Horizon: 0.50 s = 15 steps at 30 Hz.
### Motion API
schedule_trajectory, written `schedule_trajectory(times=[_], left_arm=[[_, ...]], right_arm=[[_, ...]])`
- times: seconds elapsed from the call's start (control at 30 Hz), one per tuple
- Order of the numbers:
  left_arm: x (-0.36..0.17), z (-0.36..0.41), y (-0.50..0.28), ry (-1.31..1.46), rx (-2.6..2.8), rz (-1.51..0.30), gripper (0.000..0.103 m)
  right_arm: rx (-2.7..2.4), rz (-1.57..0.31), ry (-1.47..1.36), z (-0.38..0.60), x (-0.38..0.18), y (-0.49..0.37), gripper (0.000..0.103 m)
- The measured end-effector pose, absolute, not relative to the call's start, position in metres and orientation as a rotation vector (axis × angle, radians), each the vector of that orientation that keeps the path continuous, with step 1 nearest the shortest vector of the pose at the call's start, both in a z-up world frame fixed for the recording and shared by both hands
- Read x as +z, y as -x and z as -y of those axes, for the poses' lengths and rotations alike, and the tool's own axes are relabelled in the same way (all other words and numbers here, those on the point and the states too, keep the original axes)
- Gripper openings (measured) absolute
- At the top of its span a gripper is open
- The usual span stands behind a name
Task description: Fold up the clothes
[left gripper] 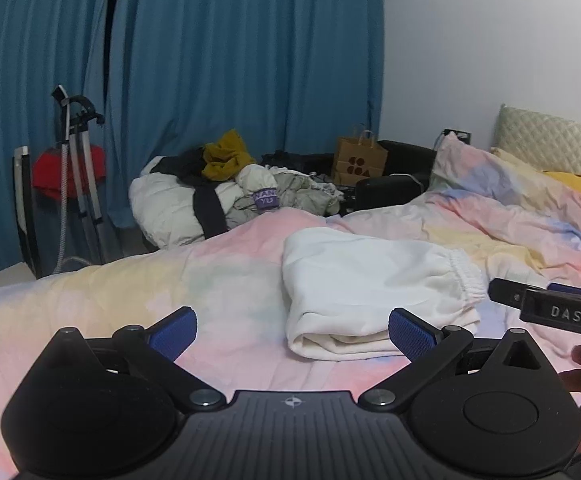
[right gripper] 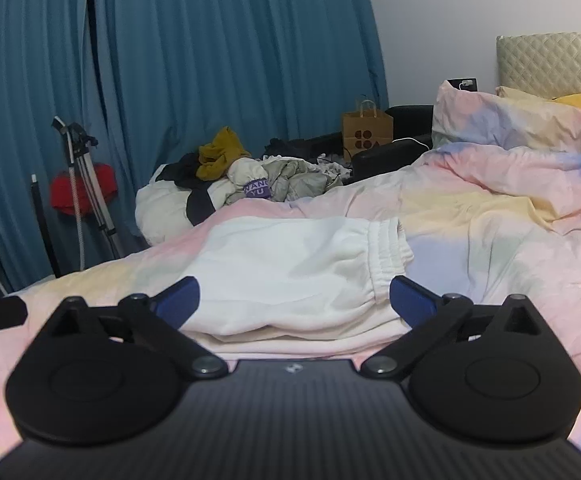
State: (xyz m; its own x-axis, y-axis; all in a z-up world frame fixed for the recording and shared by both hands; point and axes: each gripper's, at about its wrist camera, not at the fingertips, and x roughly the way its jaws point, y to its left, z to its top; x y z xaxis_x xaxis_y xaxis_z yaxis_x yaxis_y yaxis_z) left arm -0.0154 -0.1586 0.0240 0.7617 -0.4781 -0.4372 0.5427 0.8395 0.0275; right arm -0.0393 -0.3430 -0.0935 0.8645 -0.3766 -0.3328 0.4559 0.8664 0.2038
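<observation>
A folded white pair of sweatpants [left gripper: 370,284] with an elastic waistband lies on the pastel duvet [left gripper: 138,292]; it also shows in the right wrist view [right gripper: 290,276]. My left gripper [left gripper: 292,330] is open and empty, just in front of the garment's near left corner. My right gripper [right gripper: 294,300] is open and empty, low over the garment's near edge, its jaws wide on either side. The right gripper also shows at the right edge of the left wrist view [left gripper: 546,304].
A heap of unfolded clothes [left gripper: 226,196] lies beyond the bed's far edge, with a brown paper bag [left gripper: 358,158] and dark cases behind. Blue curtains [left gripper: 210,60], a garment steamer stand [left gripper: 76,184], pillows [right gripper: 530,120] and a quilted headboard [right gripper: 554,60] at right.
</observation>
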Motion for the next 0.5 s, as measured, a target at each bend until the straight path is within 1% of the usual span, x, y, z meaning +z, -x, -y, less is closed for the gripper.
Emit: schedule_trajectory(times=[0.5], left_arm=[[0.013, 0.162, 0.005, -0.17, -0.518, -0.452, 0.103]], right_arm=[[-0.487, -0.329, -0.234, 0.346, -0.109, 0.032, 0.103]])
